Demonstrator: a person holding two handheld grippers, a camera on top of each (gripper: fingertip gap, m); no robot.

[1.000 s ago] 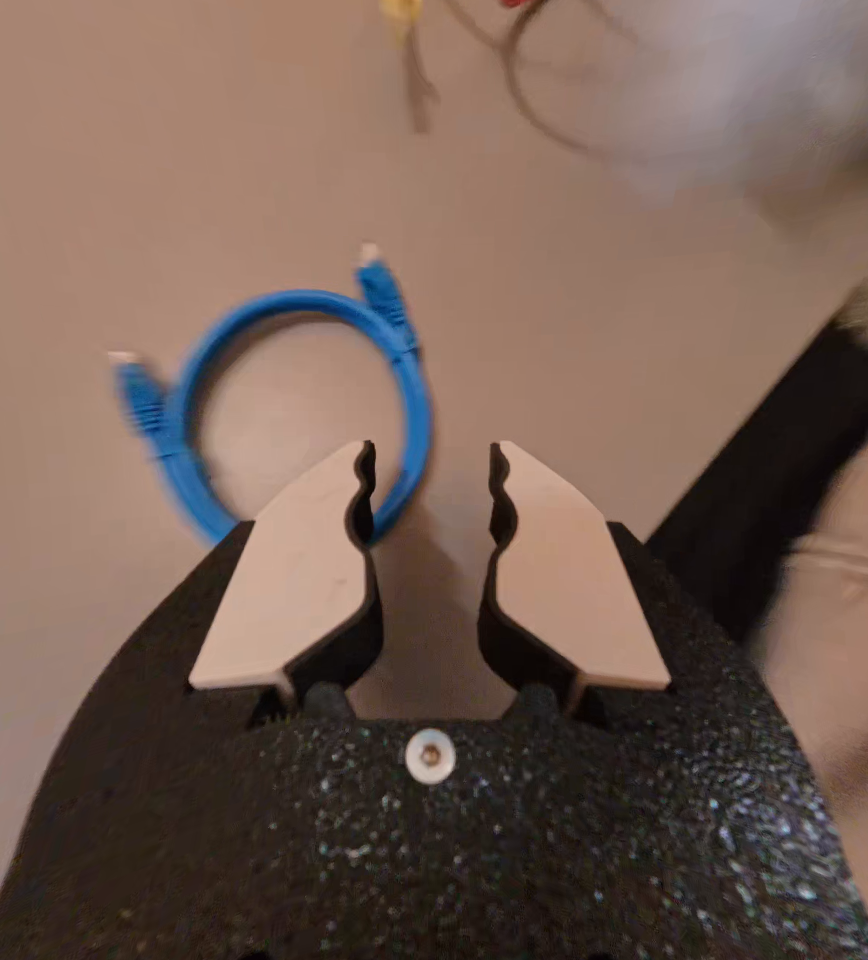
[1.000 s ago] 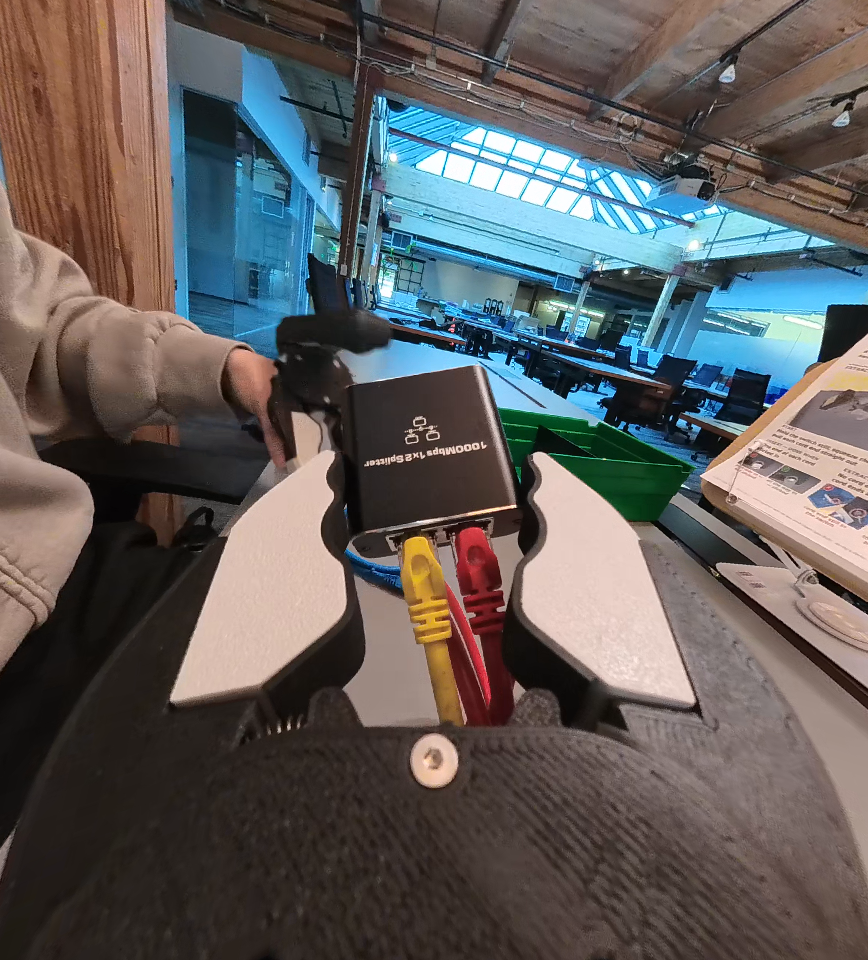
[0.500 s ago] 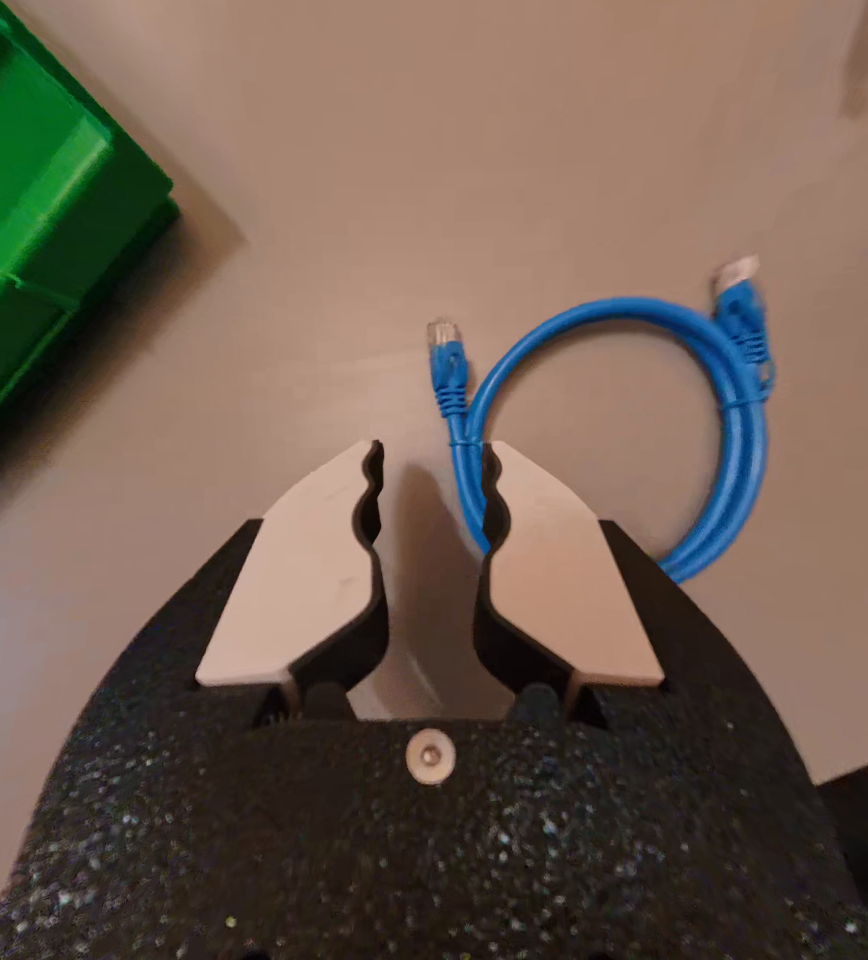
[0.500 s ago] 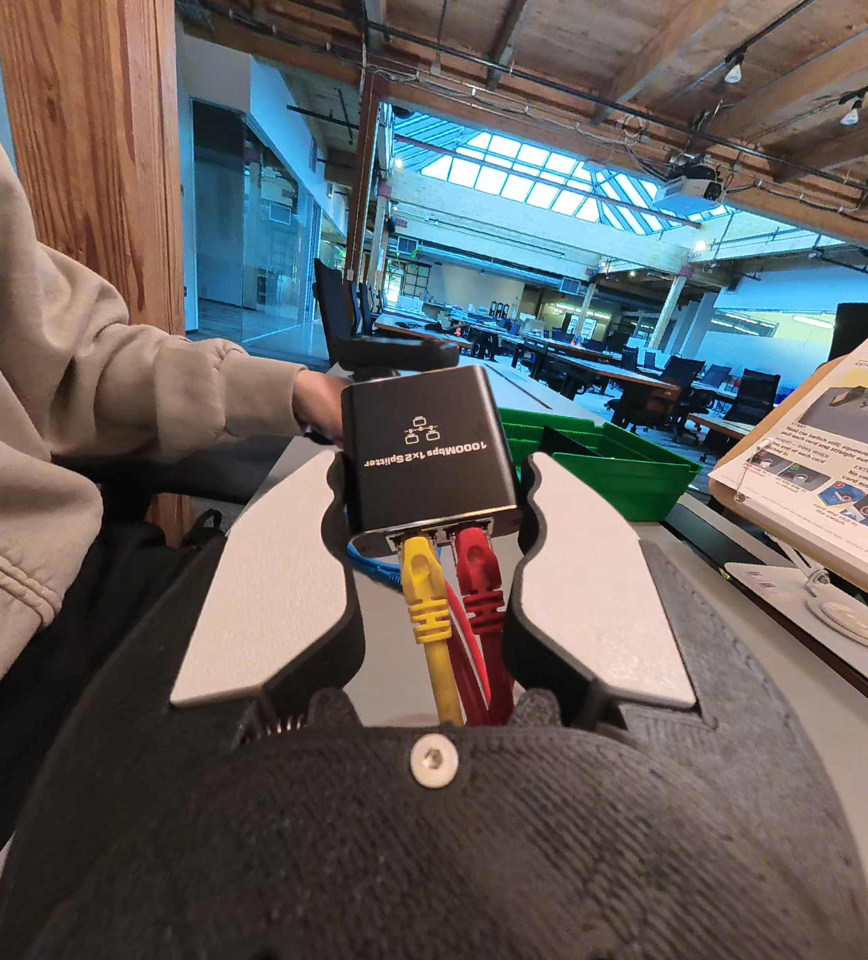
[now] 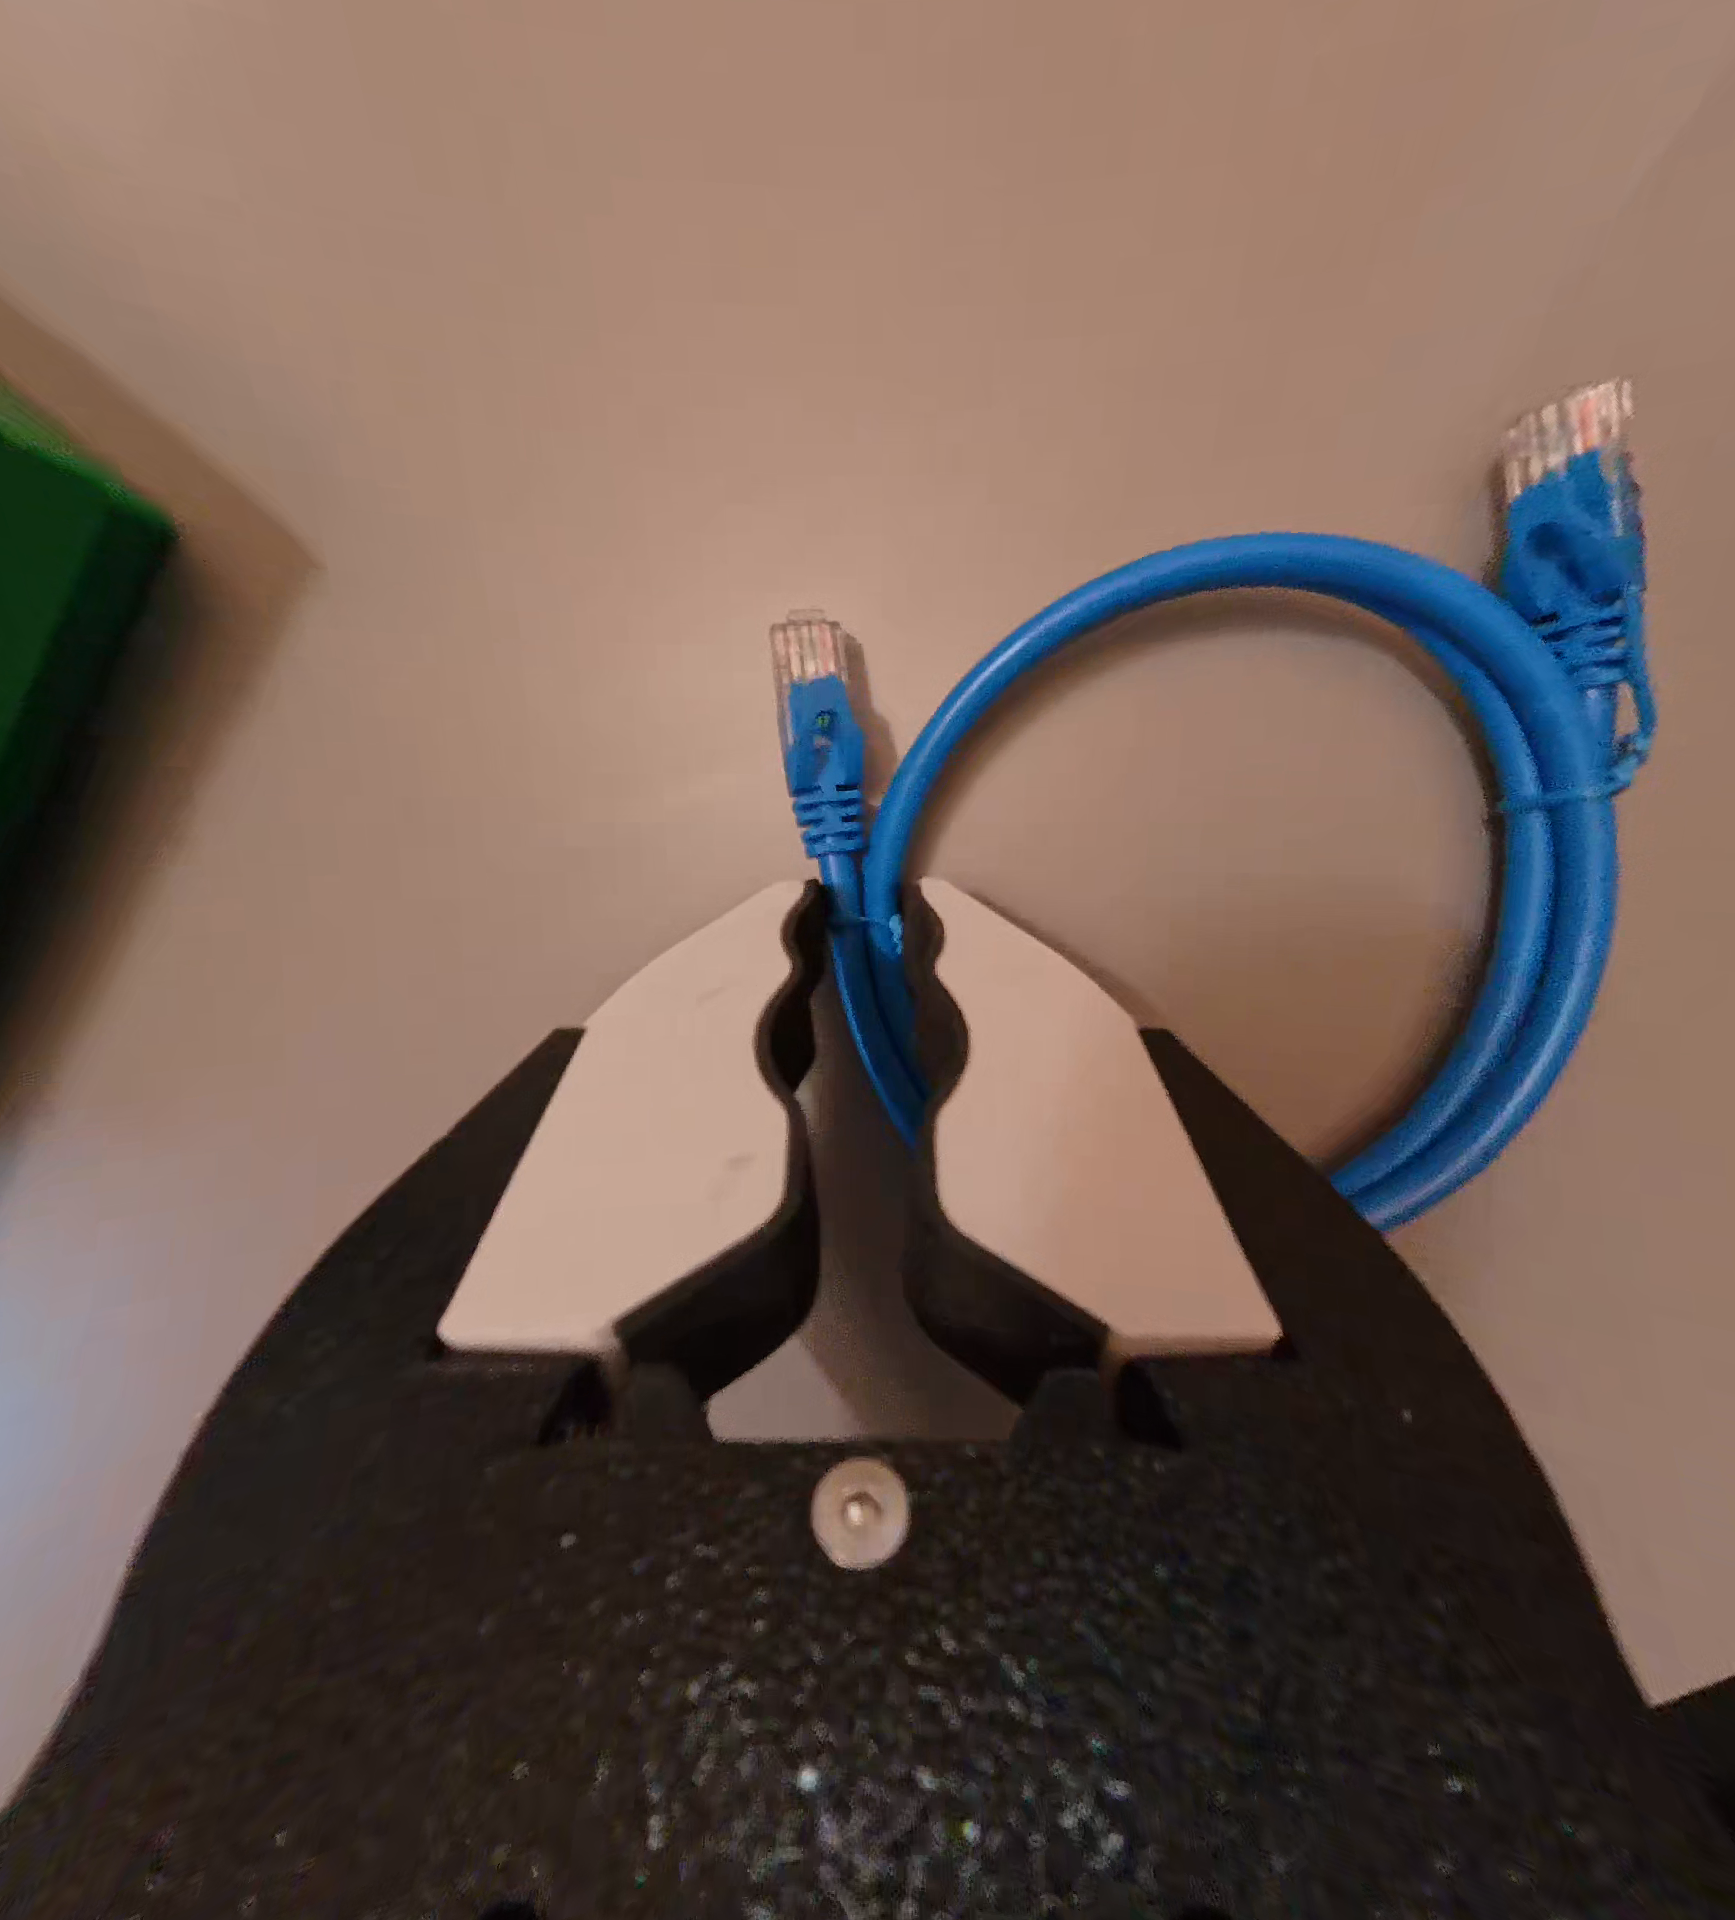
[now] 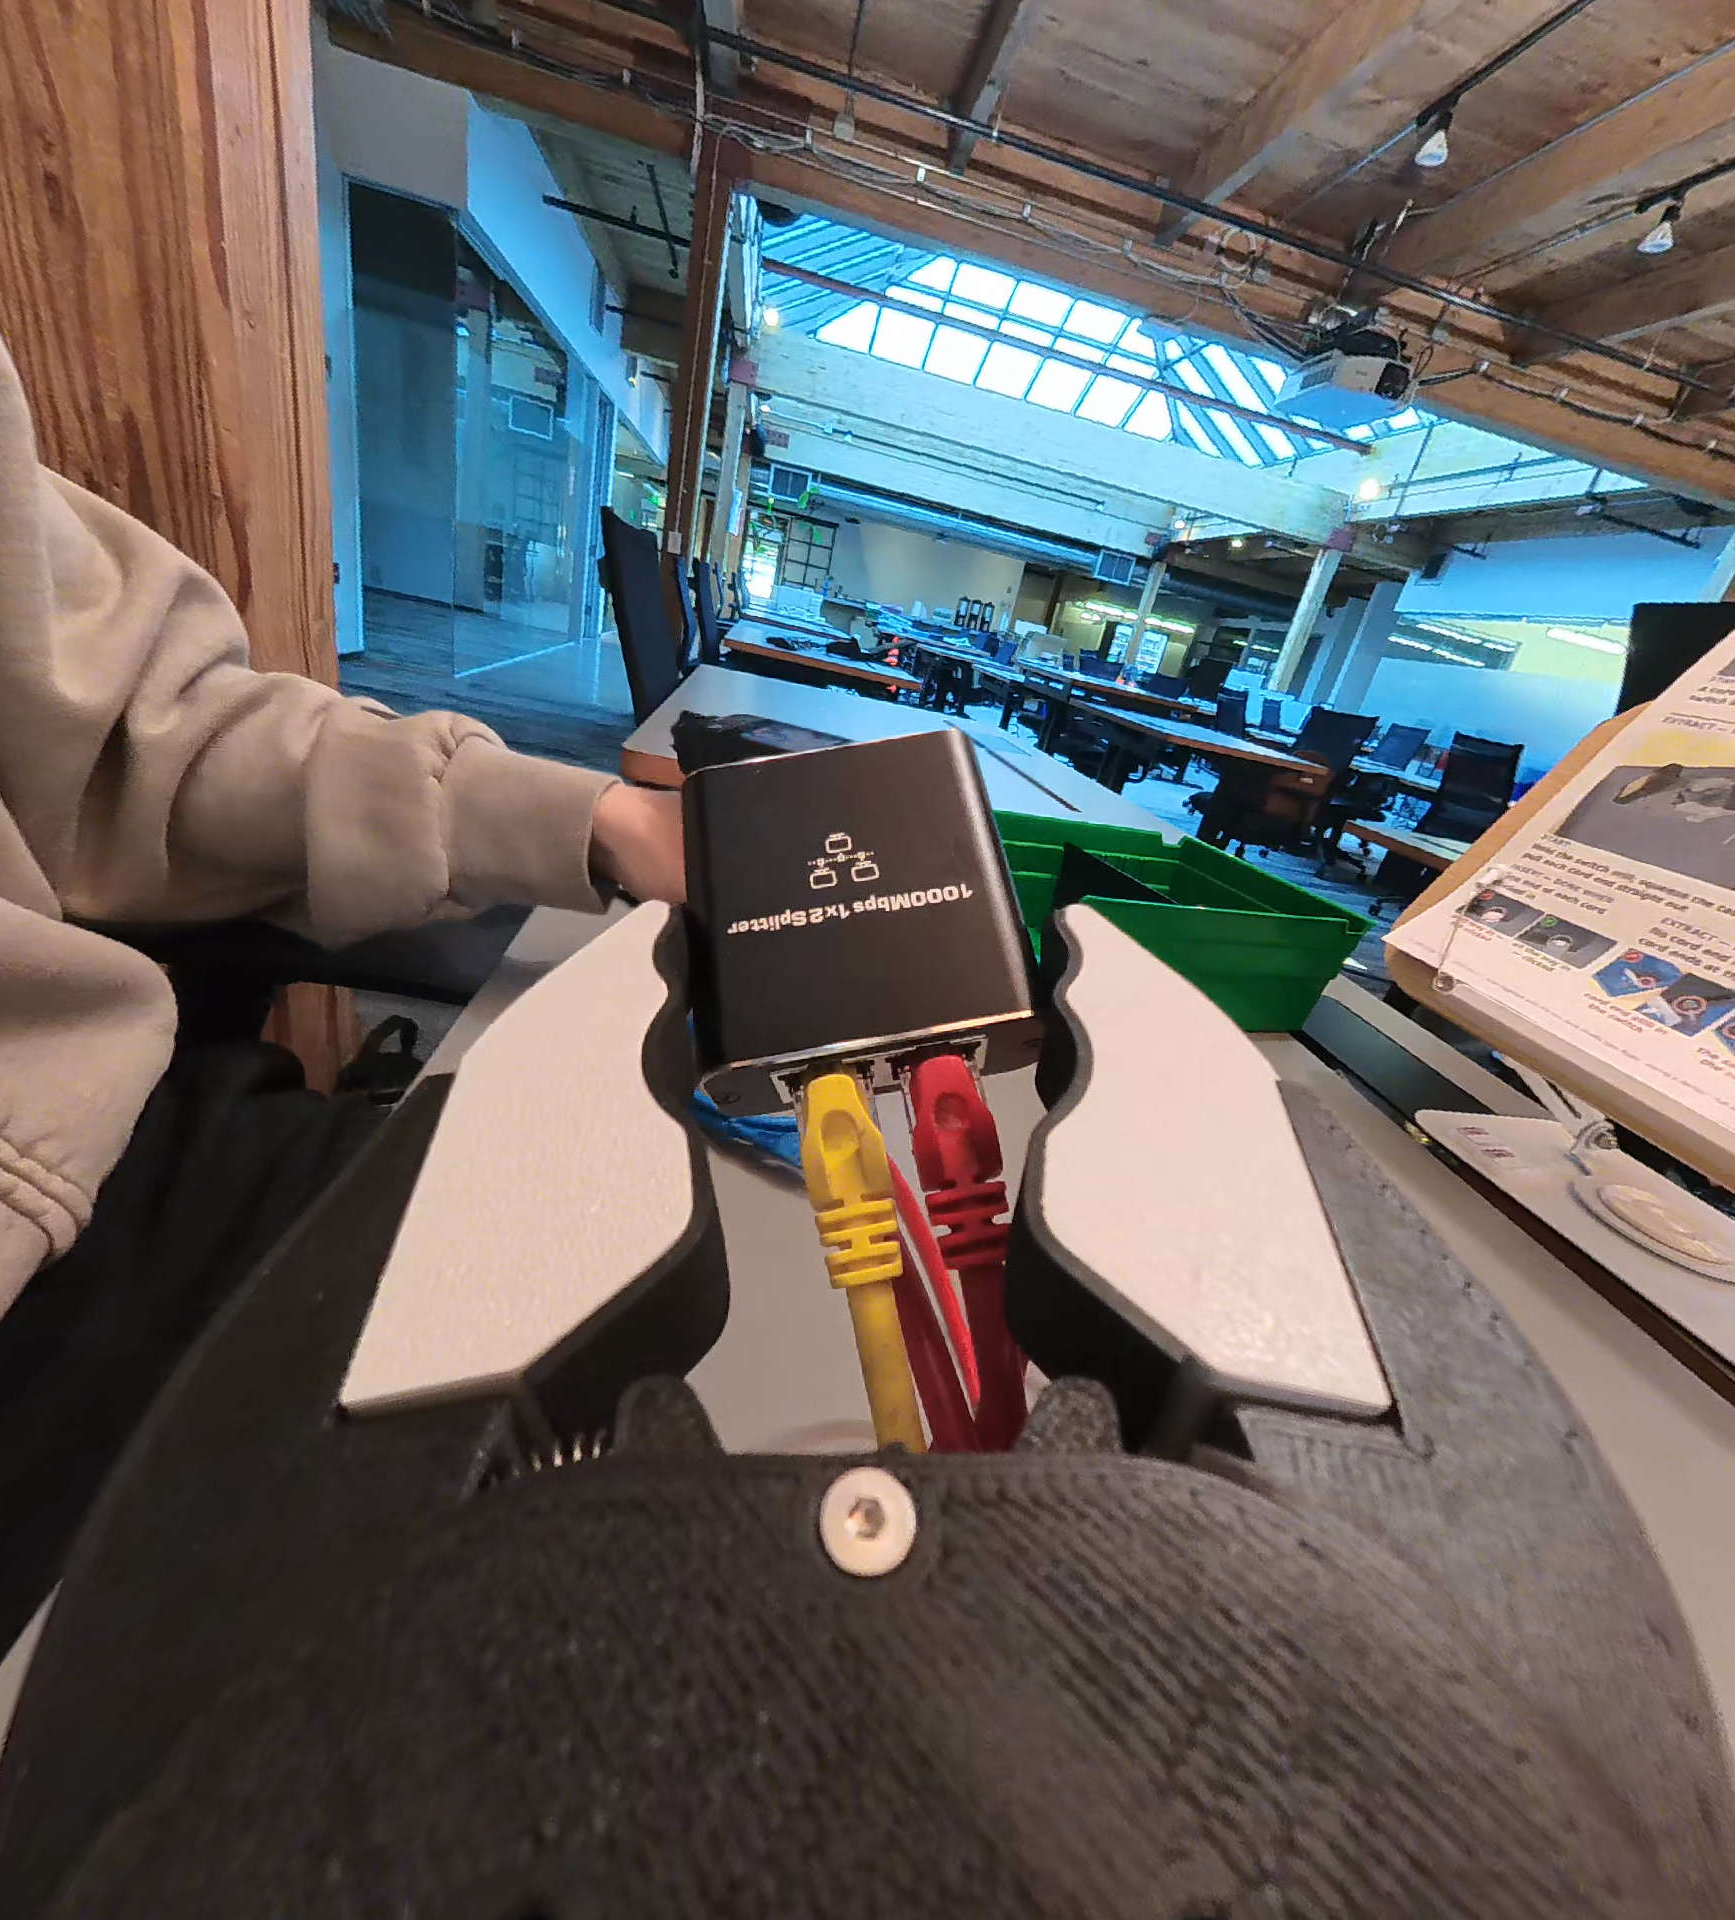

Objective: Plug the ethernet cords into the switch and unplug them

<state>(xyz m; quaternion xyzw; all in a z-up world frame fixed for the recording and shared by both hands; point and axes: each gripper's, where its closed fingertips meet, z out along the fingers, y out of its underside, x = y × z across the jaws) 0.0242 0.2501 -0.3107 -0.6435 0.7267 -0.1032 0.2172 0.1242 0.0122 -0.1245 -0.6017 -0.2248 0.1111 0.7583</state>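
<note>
Left gripper (image 5: 865, 902) clenched on coiled blue cord (image 5: 1258, 831) on table (image 5: 634, 312). Right gripper (image 6: 858, 935) grasping black switch (image 6: 847, 894); yellow cord (image 6: 858, 1226) left, red cord (image 6: 962, 1195) right, both plugged in near side.

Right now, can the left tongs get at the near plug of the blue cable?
Probably yes. The left tongs are already closed on the blue cable just behind that plug, which sticks out free ahead of the tips. Nothing lies on the table around it.
</note>
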